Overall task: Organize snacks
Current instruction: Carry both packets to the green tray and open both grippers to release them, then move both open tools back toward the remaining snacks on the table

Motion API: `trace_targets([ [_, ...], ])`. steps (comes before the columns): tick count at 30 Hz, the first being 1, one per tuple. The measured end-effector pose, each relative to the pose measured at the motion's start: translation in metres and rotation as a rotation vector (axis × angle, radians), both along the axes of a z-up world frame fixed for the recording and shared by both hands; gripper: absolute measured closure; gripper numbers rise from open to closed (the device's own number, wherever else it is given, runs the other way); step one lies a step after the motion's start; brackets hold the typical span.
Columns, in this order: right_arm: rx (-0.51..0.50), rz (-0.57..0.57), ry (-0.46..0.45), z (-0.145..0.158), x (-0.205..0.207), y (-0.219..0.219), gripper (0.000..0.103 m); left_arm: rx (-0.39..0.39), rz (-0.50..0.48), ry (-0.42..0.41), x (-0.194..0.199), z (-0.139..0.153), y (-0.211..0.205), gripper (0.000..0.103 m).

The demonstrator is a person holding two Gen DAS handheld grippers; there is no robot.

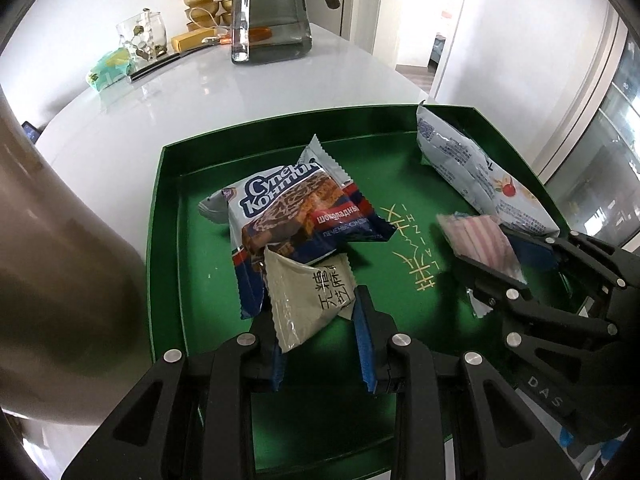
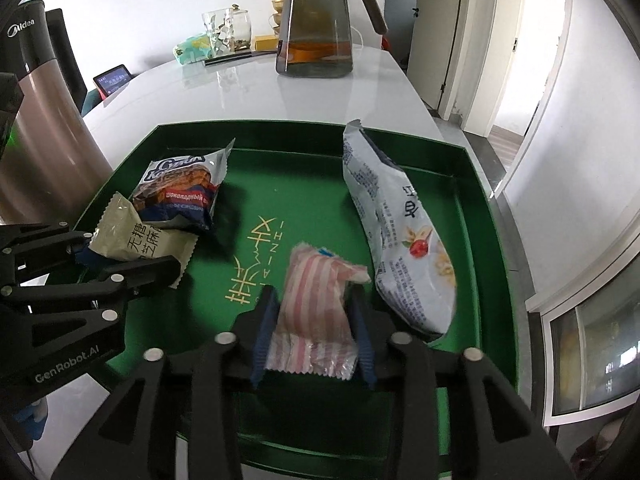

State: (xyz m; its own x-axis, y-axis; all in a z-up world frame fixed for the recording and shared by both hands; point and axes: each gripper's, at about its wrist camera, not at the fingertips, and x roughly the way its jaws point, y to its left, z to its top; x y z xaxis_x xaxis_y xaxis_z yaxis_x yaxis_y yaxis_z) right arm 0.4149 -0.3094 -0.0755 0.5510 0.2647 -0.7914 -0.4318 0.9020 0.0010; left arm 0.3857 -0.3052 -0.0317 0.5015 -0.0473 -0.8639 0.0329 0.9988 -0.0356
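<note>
A green tray [image 1: 168,200] [image 2: 492,240] lies on the white table. My left gripper [image 1: 314,300] [image 2: 120,256] is shut on a beige packet with Chinese print [image 1: 308,300] [image 2: 132,236], held just above the tray's near left part. Behind it lies a blue chocolate-biscuit packet [image 1: 296,208] [image 2: 180,188]. My right gripper [image 2: 312,292] [image 1: 508,252] stands open around a pink-and-white striped packet [image 2: 316,304] [image 1: 480,236], which rests on the tray floor between the blue pads. A long pale-blue cereal packet [image 2: 400,240] [image 1: 472,168] lies along the tray's right wall.
A brown Midea thermos [image 2: 40,140] [image 1: 60,240] stands close to the tray's left side. Farther back are a glass pitcher of tea [image 2: 316,32] [image 1: 272,20], a glass jar [image 2: 228,32], gold bowls [image 1: 200,0] and a tissue pack [image 2: 192,50]. The table edge runs on the right.
</note>
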Motion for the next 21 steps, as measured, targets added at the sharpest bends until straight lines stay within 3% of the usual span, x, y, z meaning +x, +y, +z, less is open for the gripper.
trace_targets([
  [3,0.003,0.001,-0.006,0.003,-0.001,0.000,0.048,0.012,0.005,-0.010,0.000,0.004,0.000,0.076],
  [7,0.005,0.001,-0.018,0.009,-0.005,-0.001,0.030,0.016,-0.001,-0.027,-0.004,0.008,-0.001,0.069],
  [14,0.015,-0.002,-0.044,0.022,-0.014,-0.003,0.026,0.021,0.016,-0.059,-0.011,0.021,0.000,0.059],
  [21,0.035,-0.010,-0.089,0.044,-0.027,-0.009,0.020,0.008,0.007,-0.088,-0.020,0.036,-0.002,0.058],
])
